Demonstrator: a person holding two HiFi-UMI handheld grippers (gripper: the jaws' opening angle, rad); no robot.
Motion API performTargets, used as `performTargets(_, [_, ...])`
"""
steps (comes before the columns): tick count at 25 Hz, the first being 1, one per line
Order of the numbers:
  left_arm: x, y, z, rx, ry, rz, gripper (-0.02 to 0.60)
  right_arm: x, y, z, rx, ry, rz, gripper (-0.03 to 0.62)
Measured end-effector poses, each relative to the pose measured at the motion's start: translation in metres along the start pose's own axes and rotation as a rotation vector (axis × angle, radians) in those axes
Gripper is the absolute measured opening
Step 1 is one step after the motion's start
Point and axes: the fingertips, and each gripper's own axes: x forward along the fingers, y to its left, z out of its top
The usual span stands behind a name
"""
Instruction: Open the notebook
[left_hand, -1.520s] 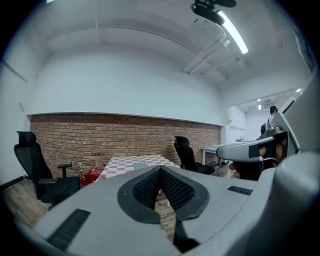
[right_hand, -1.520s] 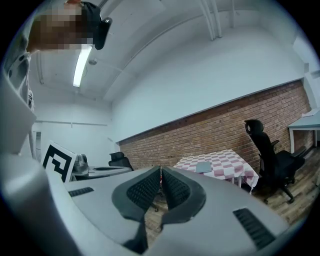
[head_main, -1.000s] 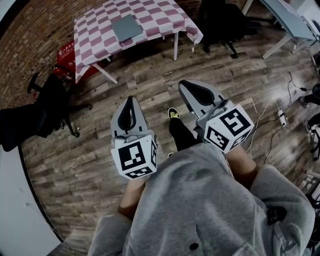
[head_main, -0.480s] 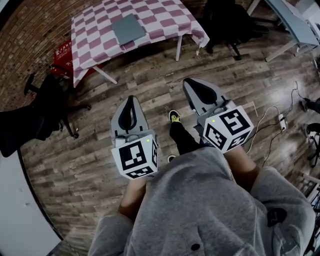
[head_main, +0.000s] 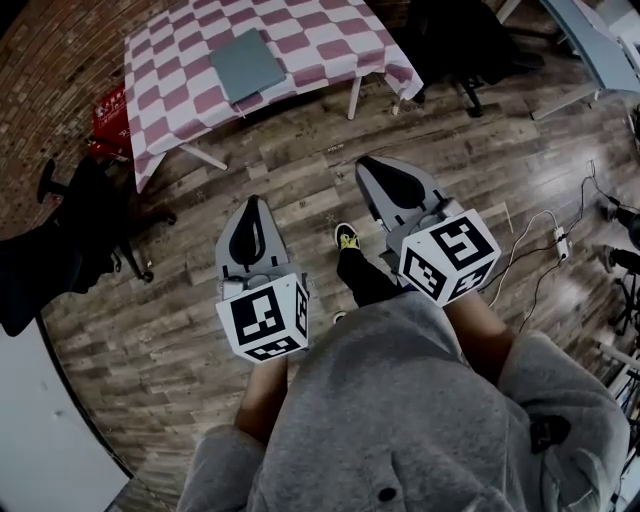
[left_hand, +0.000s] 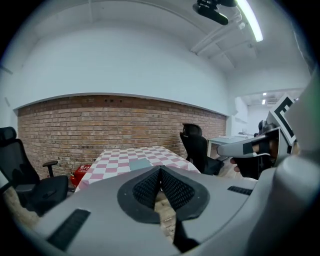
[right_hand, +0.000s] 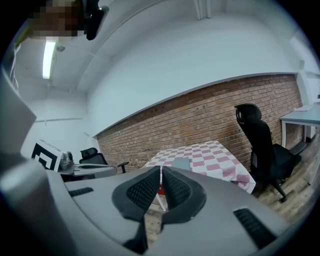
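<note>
Closed flat grey notebook (head_main: 246, 65) lies on the pink-and-white checked-cloth desk (head_main: 330, 30), upper left of the head view, well apart from both tongs. The left tongs (head_main: 256, 203) and right tongs (head_main: 372, 168) are pressed together, empty. Arriving closed, they would likely shove the notebook or ruck the cloth.

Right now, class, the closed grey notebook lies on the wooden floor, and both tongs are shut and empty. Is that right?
Not quite. The notebook lies on the checked table, not on the floor; the head view shows it. The rest holds: it is closed, and the left tongs and right tongs are shut and empty.
</note>
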Motion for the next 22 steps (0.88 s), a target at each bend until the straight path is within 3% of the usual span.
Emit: performTargets(22, [0.097, 0.011, 0.053, 0.023, 0.019, 0.033, 0.009, 0.079, -0.064, 0.048, 0.04, 0.006, 0.048, 0.032])
